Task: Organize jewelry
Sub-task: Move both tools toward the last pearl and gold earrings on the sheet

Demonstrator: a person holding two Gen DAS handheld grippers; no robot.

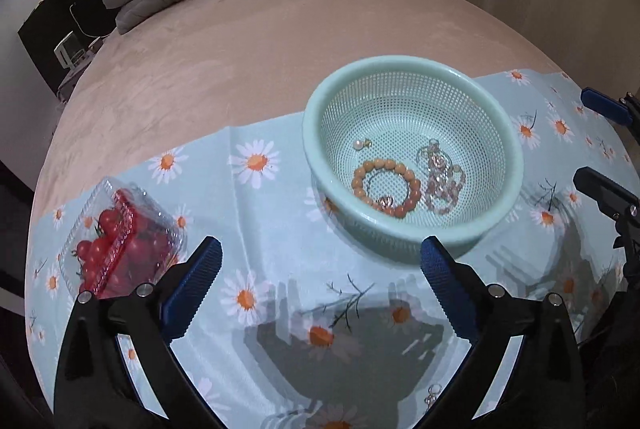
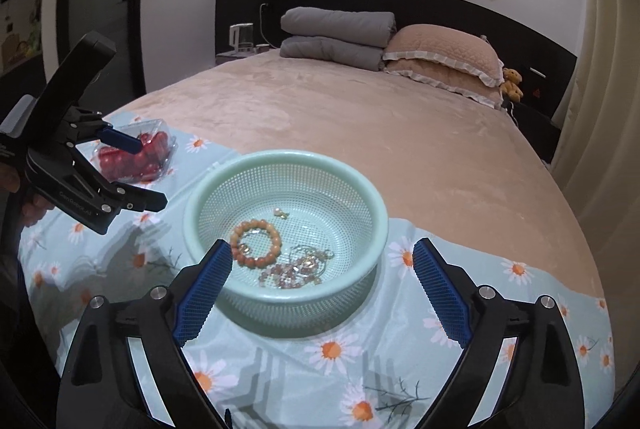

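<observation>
Both claws hang spread and empty above a thin daisy-print cloth (image 2: pixel 400 345) on the bed's near edge: the left claw (image 1: pixel 320 277) and the right claw (image 2: pixel 320 283), each with ribbed blue pads. Just beyond them sits a round mint plastic basket (image 2: pixel 372 205), perforated all over. In its bottom lie an orange bead bracelet (image 2: pixel 256 243), pinkish tangled chains (image 2: pixel 296 269) and a pearl earring (image 2: pixel 281 213). Toward the cloth's left edge a clear clamshell of tomatoes (image 1: pixel 120 241) rests. Behind, bare plush bed (image 2: pixel 360 125) stretches to the pillows (image 2: pixel 444 57).

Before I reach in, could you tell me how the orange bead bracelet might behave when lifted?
The orange bead bracelet looks strung, so it probably droops. Its round, glossy beads may slip between fingers. A ring-like piece lying on it could snag.
</observation>
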